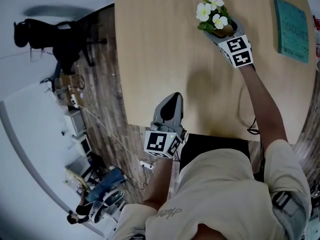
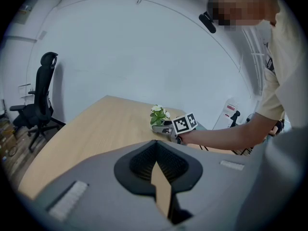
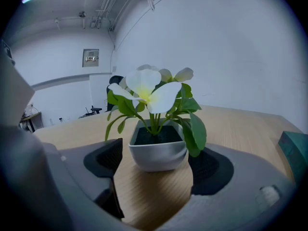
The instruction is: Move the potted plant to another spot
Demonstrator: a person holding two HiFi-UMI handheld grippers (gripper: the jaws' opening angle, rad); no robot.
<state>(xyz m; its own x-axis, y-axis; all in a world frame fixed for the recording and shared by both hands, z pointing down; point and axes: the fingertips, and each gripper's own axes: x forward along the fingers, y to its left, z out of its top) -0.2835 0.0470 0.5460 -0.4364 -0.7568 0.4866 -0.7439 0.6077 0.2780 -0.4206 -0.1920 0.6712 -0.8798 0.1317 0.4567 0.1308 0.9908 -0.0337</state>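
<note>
left tool [image 1: 172, 101] closed, empty; right tool [image 1: 222, 31] spread around one potted plant [image 1: 214, 14]; one teal book [image 1: 291, 29] nearby.

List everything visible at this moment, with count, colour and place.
table: one, light wood, centre of the head view.
plant: one, white flowers, green leaves, grey pot, far part of the table.
book: one, teal, far right of the table.
chair: one, black, on the floor left of the table.
clutter: several items, mixed colours, on the floor left of the table.
left gripper: one, grey, fingers together and empty, over the table's near edge.
right gripper: one, grey, fingers apart on either side of the plant.
</note>
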